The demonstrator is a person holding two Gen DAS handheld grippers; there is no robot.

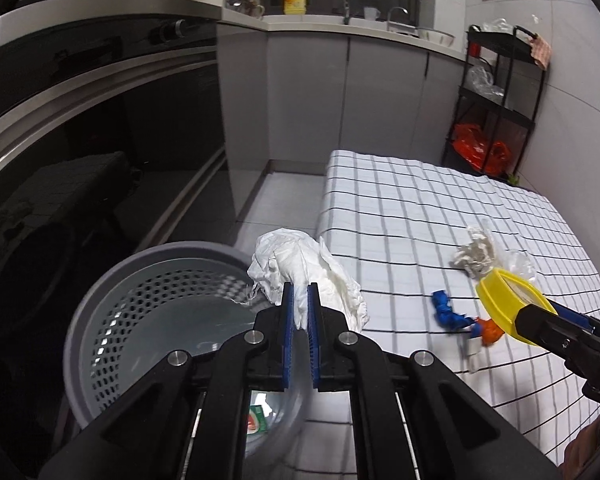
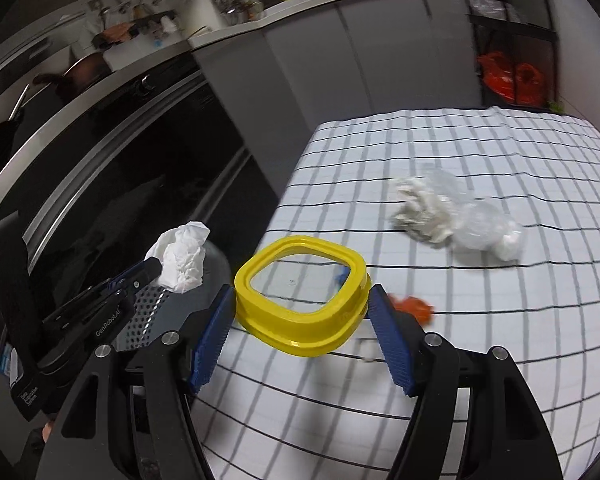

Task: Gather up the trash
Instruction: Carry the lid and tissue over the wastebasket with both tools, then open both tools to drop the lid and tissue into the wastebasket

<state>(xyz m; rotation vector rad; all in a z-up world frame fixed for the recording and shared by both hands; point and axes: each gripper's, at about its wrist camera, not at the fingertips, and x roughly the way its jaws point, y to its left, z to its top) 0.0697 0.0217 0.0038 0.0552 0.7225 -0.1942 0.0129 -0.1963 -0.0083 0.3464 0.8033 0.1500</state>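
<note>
While the left tongs [image 1: 301, 300] were clamped nearly shut on a crumpled white tissue [image 1: 300, 268], they held it in the air at the near edge of the tabletop [image 1: 400, 208], at about 2 o'clock from the grey perforated bin [image 1: 112, 304] that stood on the floor below. A small red and green packet [image 1: 257, 420] lay in the bottom of that bin. In the right wrist view the same tissue [image 2: 182, 258] hung above the bin's rim, at 9 o'clock from the right tongs [image 2: 300, 300].

The right tongs stood about half open, and their blue pads [image 2: 212, 340] pressed on the two sides of a yellow square lid [image 2: 300, 300] with a clear window, holding it clear of the checked cloth. In the left wrist view that lid [image 1: 504, 300] showed at 3 o'clock from the tissue.

More trash lay on the cloth: a twisted blue wrapper [image 1: 446, 312], an orange scrap [image 1: 490, 330] just beside it, and farther back a wad of off-white paper [image 2: 418, 212] touching a clear plastic bag [image 2: 476, 220], at about 1 o'clock from the lid.
</note>
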